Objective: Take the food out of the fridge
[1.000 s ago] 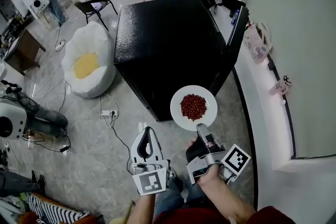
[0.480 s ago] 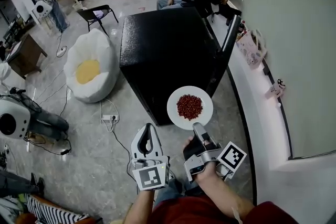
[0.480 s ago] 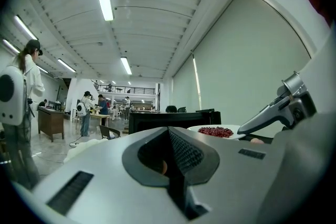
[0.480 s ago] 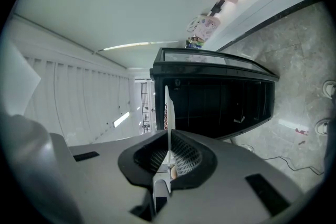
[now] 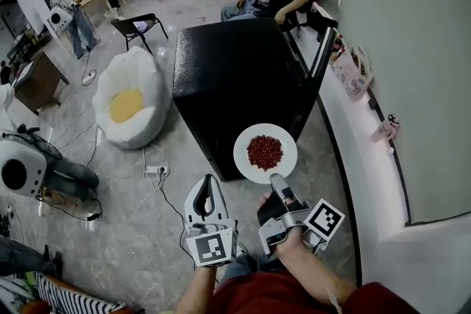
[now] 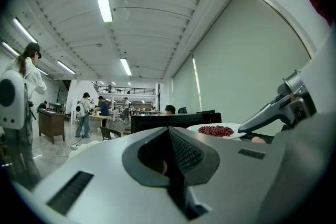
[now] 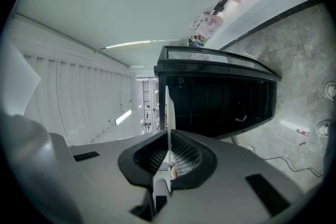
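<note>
The right gripper (image 5: pixel 278 184) is clamped on the rim of the white plate (image 5: pixel 246 160) and holds it level, probably so that the red food (image 5: pixel 264 151) does not slide off. The plate is just in front of the black fridge (image 5: pixel 235 70). The left gripper (image 5: pixel 207 184) has its jaws together on nothing and is farther from the fridge.

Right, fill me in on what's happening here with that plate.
A person holds a gripper in each hand in front of a black fridge. The right gripper is shut on the rim of a white plate, holding it roughly level in the air. A heap of small red food sits on the plate. The left gripper is shut and empty beside it. The food appears to be out of the fridge, not yet set down.
</note>
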A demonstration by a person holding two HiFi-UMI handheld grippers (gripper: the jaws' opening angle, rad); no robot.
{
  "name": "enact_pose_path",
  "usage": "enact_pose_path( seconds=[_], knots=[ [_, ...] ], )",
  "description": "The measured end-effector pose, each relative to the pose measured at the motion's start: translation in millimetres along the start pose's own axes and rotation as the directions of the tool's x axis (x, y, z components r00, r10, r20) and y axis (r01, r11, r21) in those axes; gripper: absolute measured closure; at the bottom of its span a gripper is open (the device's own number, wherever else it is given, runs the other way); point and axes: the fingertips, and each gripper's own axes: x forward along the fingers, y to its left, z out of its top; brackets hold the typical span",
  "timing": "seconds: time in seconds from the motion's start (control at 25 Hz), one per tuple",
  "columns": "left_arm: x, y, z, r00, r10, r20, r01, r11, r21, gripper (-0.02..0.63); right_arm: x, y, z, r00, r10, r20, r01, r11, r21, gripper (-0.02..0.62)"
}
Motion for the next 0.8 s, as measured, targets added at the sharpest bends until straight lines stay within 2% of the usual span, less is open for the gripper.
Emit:
enact_pose_path(
  seconds=[0.16, 0.24, 0.4, 0.48, 0.64, 0.8],
  knots=[
    [-2.6, 1.4, 1.3, 1.000, 0.015, -0.001, -0.015, 1.000, -0.008, 0.594, -0.4, 4.4, -0.1, 1.000, 0.009, -0.004, -0.009, 1.000, -0.003, 0.561],
    [-3.7, 3.0, 4.1, 1.000, 0.016, -0.011, -0.016, 1.000, 0.016, 0.594, -0.3, 5.5, -0.8, 1.000, 0.011, -0.005, -0.011, 1.000, -0.005, 0.561],
    [-5.1, 2.8, 4.7, 0.999, 0.037, 0.016, -0.037, 0.998, -0.041, 0.594, -1.1, 1.3, -1.1, 1.000, 0.000, -0.011, 0.000, 1.000, 0.004, 0.561],
    [-6.6, 2.1, 4.6, 0.999, 0.040, 0.011, -0.039, 0.999, -0.037, 0.594, -3.7, -0.9, -0.8, 1.000, -0.010, -0.015, 0.010, 1.000, 0.006, 0.561],
    [-7.5, 3.9, 5.8, 0.999, 0.033, -0.017, -0.033, 0.999, 0.020, 0.594, -4.9, -1.1, 0.7, 1.000, -0.020, -0.017, 0.020, 1.000, 0.002, 0.561],
    [-5.1, 3.4, 3.9, 0.999, 0.033, 0.016, -0.033, 0.999, -0.013, 0.594, -0.4, 4.9, 0.4, 1.000, 0.010, -0.024, -0.010, 1.000, -0.012, 0.561]
  ],
)
